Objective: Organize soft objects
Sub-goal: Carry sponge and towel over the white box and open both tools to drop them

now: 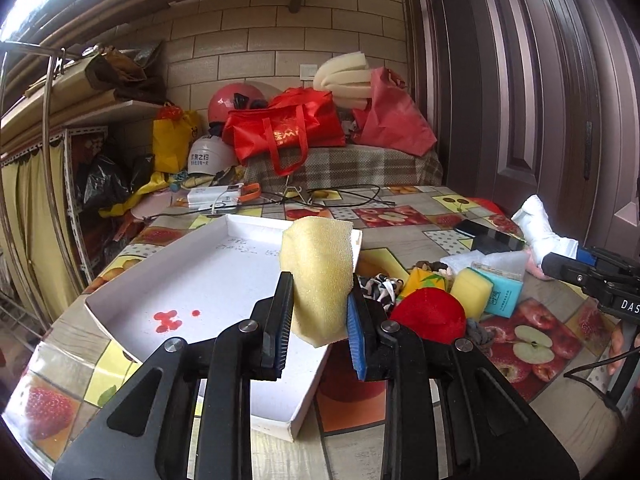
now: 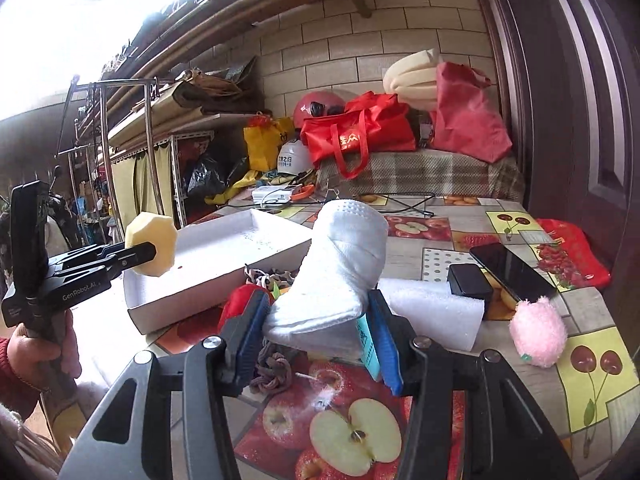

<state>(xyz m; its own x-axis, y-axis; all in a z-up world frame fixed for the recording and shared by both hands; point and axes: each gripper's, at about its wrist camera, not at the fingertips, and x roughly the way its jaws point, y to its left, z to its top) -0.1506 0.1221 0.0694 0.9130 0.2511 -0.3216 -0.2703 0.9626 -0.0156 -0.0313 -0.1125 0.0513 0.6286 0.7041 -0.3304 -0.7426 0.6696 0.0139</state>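
Sponge pieces and other soft things crowd a desk (image 1: 412,240) covered in a fruit-print cloth. From the left wrist view, the left gripper (image 1: 320,312) pinches a pale yellow sponge (image 1: 318,276) between its two pads, holding it raised over the right part of a shallow white box (image 1: 192,276). Red spots mark the box floor near its front left corner. Just right of the box lie a red plush piece (image 1: 430,314), a zebra-print fabric bit (image 1: 378,286), a yellow-and-green scrub sponge (image 1: 474,290) and a teal packet (image 1: 504,294), all close together. A white foam sheet (image 1: 488,260) sits behind them, and a black phone (image 1: 474,228) lies further back. At the right edge, the right gripper (image 1: 560,266) carries a white cloth bundle (image 1: 538,224).

From the right wrist view, the right gripper (image 2: 318,328) clamps the lower end of the white bundle (image 2: 340,268), which stands tilted above the desk (image 2: 532,232). A brown knotted cord (image 2: 274,368) lies under the left pad. A pink fluffy toy (image 2: 538,330) rests to the right, beside the foam sheet (image 2: 432,312) and the phone (image 2: 510,266). To the left, the left gripper (image 2: 150,256) holds the yellow sponge (image 2: 152,246) at the near left corner of the white box (image 2: 224,252).
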